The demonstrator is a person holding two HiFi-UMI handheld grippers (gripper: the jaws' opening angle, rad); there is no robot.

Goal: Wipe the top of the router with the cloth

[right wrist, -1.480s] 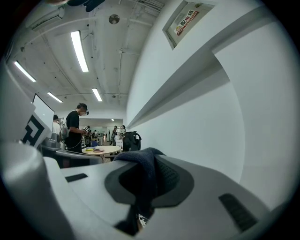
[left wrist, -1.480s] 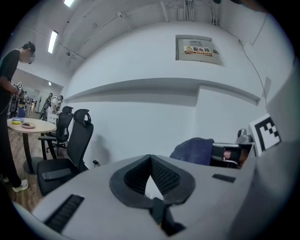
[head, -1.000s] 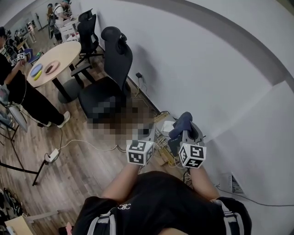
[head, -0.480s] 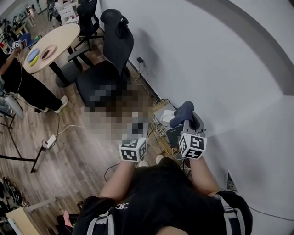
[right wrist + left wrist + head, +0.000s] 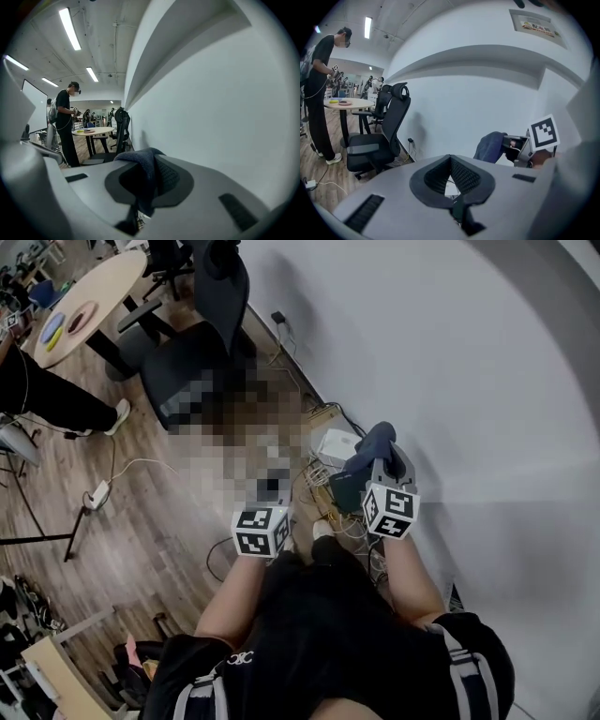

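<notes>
Head view, L to R: round surface (image 5: 89, 292) far off at top left; black office chair (image 5: 192, 362) nearer; then the person's own arms over the wood floor (image 5: 141, 549). Left claw (image 5: 450, 160) hangs over the floor, short of the wall; left gripper view shows its jaws together w/ nothing btw them. Next comes a cable tangle (image 5: 323, 486) at the foot of the wall; in it sits a white box (image 5: 336, 444), prob. the router, just beside a dark box (image 5: 345, 491). Right claw (image 5: 149, 164) is clamped on the dark blue cloth (image 5: 373, 442), which bunches over its tips; it hovers to the right of the router, apart from it and apparently well above, so no wiping yet.

Step in hand, I'd judge: get the cloth down onto the router's top. To do it well: lower until the loose fold, not the hard tips, meets the lid; keep pressure light, since a small box resting among cables will prob. slide; stroke one way, away from the leads; left claw could steady a side edge if it shifts.
</notes>
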